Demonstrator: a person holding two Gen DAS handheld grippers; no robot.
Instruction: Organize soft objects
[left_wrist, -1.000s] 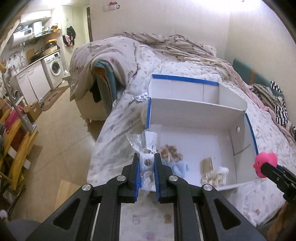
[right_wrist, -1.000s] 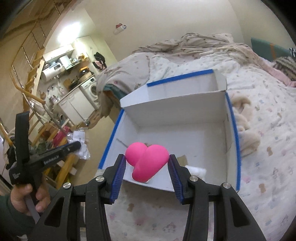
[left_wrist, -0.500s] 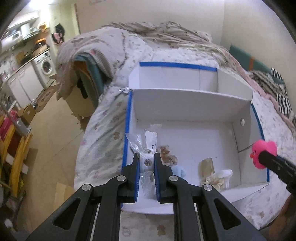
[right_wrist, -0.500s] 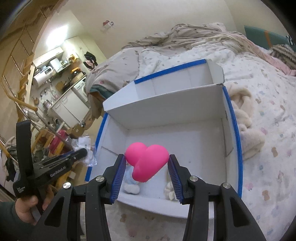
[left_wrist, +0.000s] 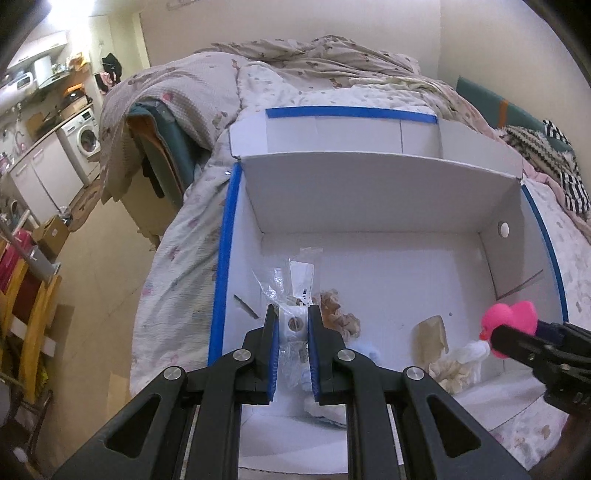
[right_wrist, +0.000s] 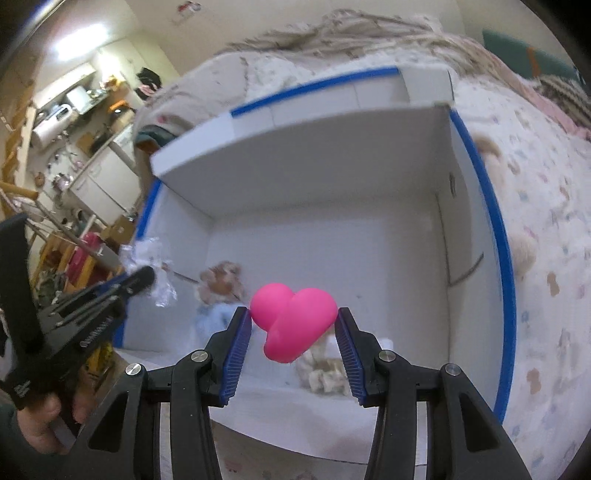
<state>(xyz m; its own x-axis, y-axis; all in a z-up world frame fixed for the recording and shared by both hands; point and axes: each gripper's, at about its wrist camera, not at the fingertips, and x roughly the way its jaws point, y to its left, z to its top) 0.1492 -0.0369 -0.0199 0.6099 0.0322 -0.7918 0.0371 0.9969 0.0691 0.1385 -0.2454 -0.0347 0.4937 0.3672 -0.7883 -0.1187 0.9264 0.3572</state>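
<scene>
A white cardboard box with blue-taped rims (left_wrist: 221, 254) (right_wrist: 502, 266) lies open on the bed. My left gripper (left_wrist: 292, 323) is shut on a clear plastic packet (left_wrist: 293, 291) and holds it over the box's near left corner. My right gripper (right_wrist: 293, 325) is shut on a pink heart-shaped soft toy (right_wrist: 295, 325), held above the box's near edge; the toy also shows in the left wrist view (left_wrist: 511, 319). Inside the box lie a brown plush (left_wrist: 338, 317), a pale blue soft item (right_wrist: 218, 317), a tan piece (left_wrist: 432, 334) and a white fluffy item (left_wrist: 461, 363).
The box rests on a floral bedspread (left_wrist: 177, 258) with a rumpled duvet (left_wrist: 332, 62) behind. A cream plush (right_wrist: 521, 251) lies on the bed right of the box. The floor, a washing machine (left_wrist: 86, 138) and kitchen units are at left.
Both grippers have moved forward over the box, and the box looks larger and nearer. The packet and the pink toy stay gripped.
</scene>
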